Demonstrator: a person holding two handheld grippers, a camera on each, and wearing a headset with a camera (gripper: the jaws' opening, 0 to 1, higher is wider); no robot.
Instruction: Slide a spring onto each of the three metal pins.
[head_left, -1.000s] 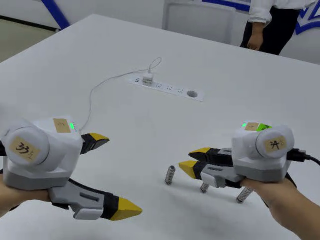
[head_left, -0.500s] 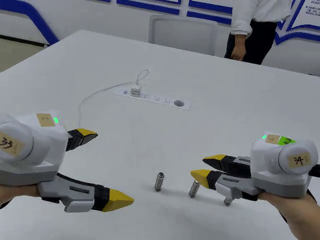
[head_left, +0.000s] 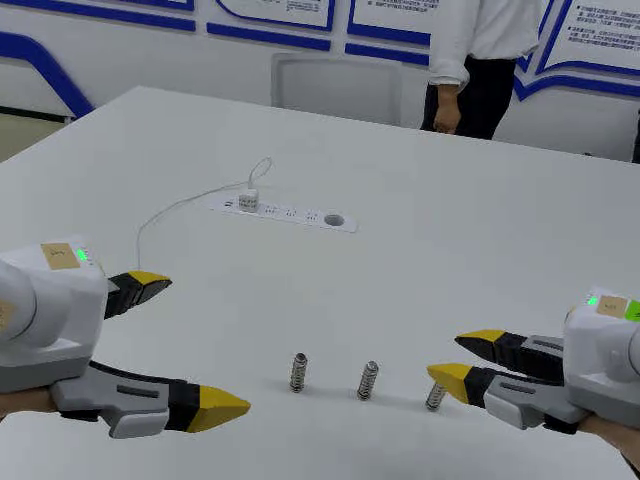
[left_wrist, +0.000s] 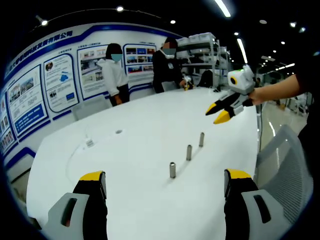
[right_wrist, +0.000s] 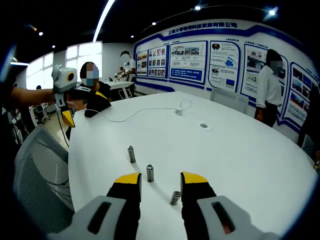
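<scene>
Three springs (head_left: 368, 379) standing in row on white table (head_left: 450, 250), well apart from power strip (head_left: 285, 212), each apparently seated on its pin (left_wrist: 188, 152). Jaws of left gripper (head_left: 190, 345) wide apart, empty. Jaws of right gripper (head_left: 462, 356) parted, empty, near end spring (head_left: 436, 396). Step judged final: next, verify seating, withdraw.

A white table (head_left: 480, 230) spreads wide. Toward its far side lies a white power strip (head_left: 300, 214) with a small white plug (head_left: 248, 200) seated at its left end — the plug's thin cable (head_left: 180, 208) trails left and nearer. Beyond the far edge stand a grey chair (head_left: 335, 88) and, to its right, a person (head_left: 480, 50) in a white shirt and dark trousers — blue-framed wall boards (head_left: 270, 12) behind.
</scene>
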